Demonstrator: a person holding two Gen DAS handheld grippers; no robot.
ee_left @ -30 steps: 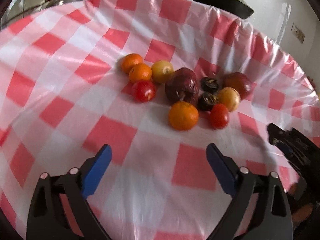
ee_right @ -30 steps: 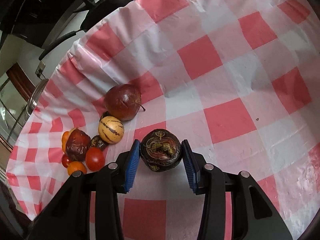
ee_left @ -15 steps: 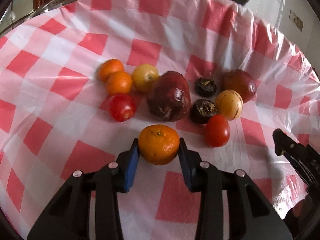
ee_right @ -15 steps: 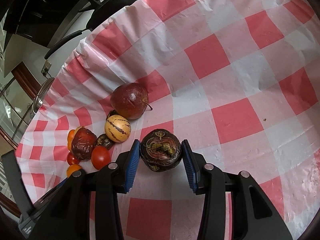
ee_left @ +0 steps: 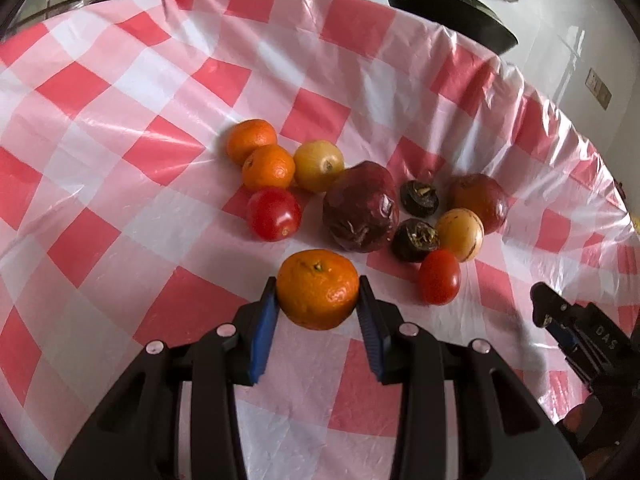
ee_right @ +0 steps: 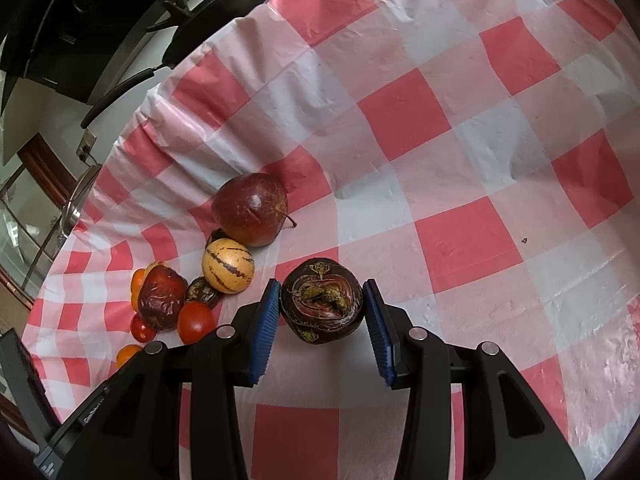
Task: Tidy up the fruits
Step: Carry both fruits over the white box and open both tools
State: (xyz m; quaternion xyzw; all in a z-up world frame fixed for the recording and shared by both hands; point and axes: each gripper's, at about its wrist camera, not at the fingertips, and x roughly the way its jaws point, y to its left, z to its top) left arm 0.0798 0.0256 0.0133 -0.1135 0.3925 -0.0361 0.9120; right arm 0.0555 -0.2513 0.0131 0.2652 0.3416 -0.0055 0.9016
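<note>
Mandarin [ee_left: 318, 288] sits clamped between the left gripper [ee_left: 319, 312] jaws, ahead of them the fruit cluster; lift it straight, without squeezing harder. Right gripper [ee_right: 323, 314] jaws clamp the dark mangosteen [ee_right: 322, 300]; keep it level over the tablecloth [ee_right: 460, 152].

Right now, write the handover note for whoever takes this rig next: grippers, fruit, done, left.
Left gripper: shut on the mandarin, pulled a little clear of the pile.
Right gripper: shut on the dark mangosteen, over open tablecloth, apart from the rest.
Pile: two mandarins, two tomatoes, two striped yellow fruits, two dark red apples, two small dark fruits, all bunched together.
Done: no sorted groups visible yet.
Left: place both held fruits, then sort the pile by kind.
</note>
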